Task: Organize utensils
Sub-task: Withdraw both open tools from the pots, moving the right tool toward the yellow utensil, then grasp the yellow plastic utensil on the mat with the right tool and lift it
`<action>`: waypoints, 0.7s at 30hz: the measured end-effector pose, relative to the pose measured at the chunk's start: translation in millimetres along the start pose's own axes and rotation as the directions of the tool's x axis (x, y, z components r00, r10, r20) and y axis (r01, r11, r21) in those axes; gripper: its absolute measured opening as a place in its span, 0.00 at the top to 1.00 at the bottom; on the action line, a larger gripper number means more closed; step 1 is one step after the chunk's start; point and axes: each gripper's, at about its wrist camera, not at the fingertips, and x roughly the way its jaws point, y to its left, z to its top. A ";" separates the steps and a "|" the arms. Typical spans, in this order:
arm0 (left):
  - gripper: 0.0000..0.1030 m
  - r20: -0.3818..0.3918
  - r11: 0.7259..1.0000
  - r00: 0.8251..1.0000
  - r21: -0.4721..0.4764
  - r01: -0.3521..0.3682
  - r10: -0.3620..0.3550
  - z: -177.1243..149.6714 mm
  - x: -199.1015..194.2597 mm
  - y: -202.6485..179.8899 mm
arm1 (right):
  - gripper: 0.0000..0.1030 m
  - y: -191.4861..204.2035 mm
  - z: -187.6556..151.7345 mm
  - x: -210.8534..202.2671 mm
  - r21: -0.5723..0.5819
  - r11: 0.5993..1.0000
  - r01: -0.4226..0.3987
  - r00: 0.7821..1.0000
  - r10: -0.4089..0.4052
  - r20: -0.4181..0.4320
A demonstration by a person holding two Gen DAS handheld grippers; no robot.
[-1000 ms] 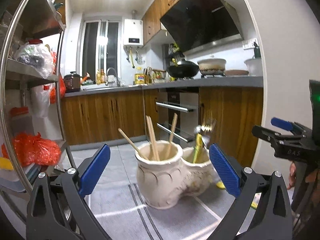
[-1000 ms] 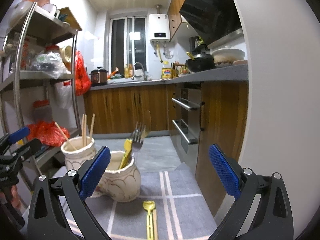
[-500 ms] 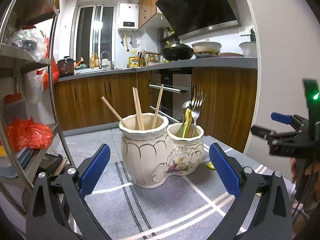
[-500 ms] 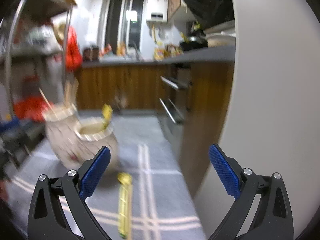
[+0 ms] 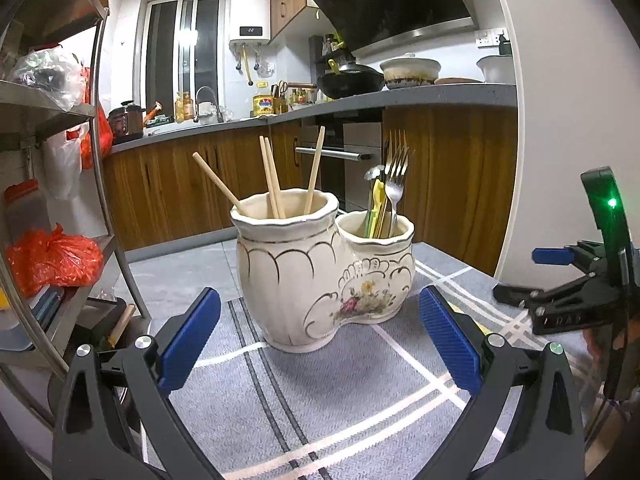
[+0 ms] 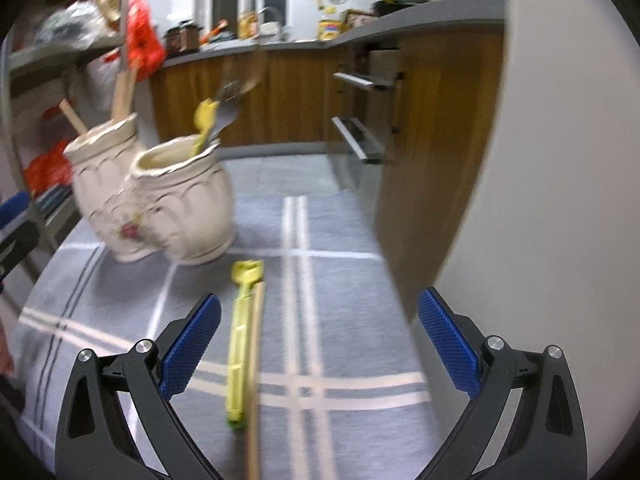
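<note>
Right wrist view is motion-blurred; the chopstick [image 6: 254, 380] runs off at 6 o'clock; utensil [image 5: 378, 208] lower ends hide inside the holder [image 5: 324, 268].

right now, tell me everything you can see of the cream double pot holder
The cream double pot holder looks ceramic: two joined pots with scalloped rims, thin gilt arcs and a painted flower spray. It stands upright on the grey striped cloth. The taller pot holds wooden chopsticks, the lower one forks and yellow utensils. No gripper touches it.

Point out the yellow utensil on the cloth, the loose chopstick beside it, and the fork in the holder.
yellow utensil [image 6: 239, 344]: right wrist view, mid-handle.
loose chopstick [image 6: 256, 360]: right wrist view, mid-shaft.
fork [image 5: 395, 184]: left wrist view, neck below the tines.
</note>
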 end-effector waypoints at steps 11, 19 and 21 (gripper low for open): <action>0.05 -0.029 1.000 0.999 -0.016 0.022 -0.022 -4.1 5.2 0.7 | 0.56 36.5 4.6 16.9 -0.105 0.992 -0.076 0.994 0.067 -0.090; 0.05 -0.039 0.998 0.999 -0.049 0.035 -0.037 -5.0 8.4 6.0 | 0.75 44.6 4.6 24.2 -0.122 0.985 -0.118 0.984 0.099 -0.149; 0.05 -0.040 0.998 0.998 -0.050 0.036 -0.038 -4.9 8.5 5.8 | 0.75 44.4 4.7 26.7 -0.123 0.986 -0.113 0.982 0.092 -0.163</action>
